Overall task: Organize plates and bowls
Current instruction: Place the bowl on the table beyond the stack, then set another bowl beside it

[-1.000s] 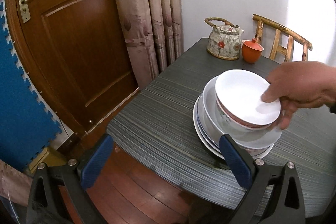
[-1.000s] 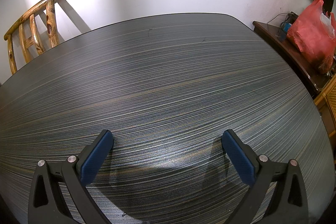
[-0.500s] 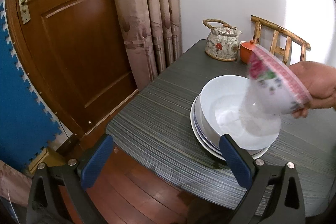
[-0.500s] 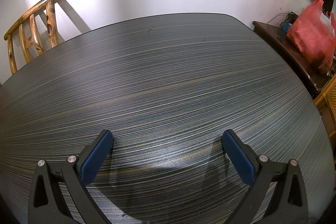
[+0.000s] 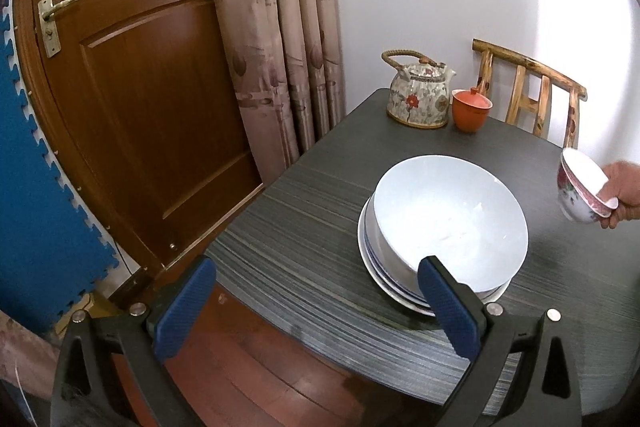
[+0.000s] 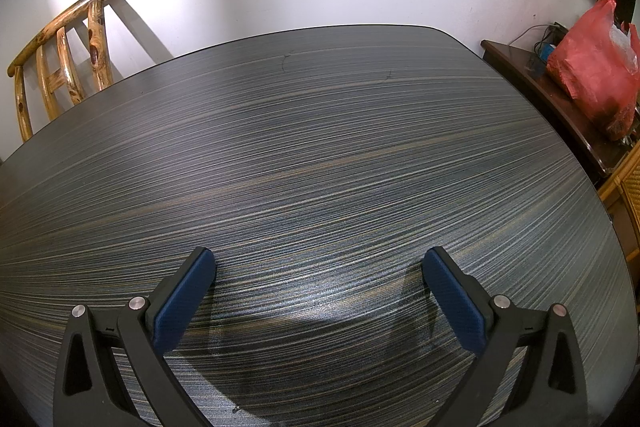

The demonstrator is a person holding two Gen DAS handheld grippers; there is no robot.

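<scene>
The small floral bowl (image 5: 582,193) that sat nested in the stack 1 second ago is now off it, held by a bare hand (image 5: 622,193) above the tabletop (image 5: 304,239) at the right edge of the left wrist view, tilted with its pink-patterned wall showing. That leaves the large white bowl (image 5: 448,223) empty and on top of the plates (image 5: 374,263), which look like 2 or 3, though their rims overlap too closely to count with confidence. For the task this reads as the stack being taken apart so bowls and plates can be grouped by kind; the large bowl seems the next piece to come away. The left gripper (image 5: 320,301) hangs at the near edge of the tabletop, jaws spread wide and holding nothing, its right finger crossing in front of the plate rims. The right gripper (image 6: 320,289) hovers low over a bare stretch of tabletop, jaws likewise spread and empty, unmoved across the last second. A floral teapot (image 5: 418,99) and an orange lidded cup (image 5: 470,109) stand at the far corner, just beside each other, with a wooden chair (image 5: 532,95) behind. No brand, label or legible writing shows on any dish; the red plastic bag (image 6: 592,75) on the side cabinet shows none either.
</scene>
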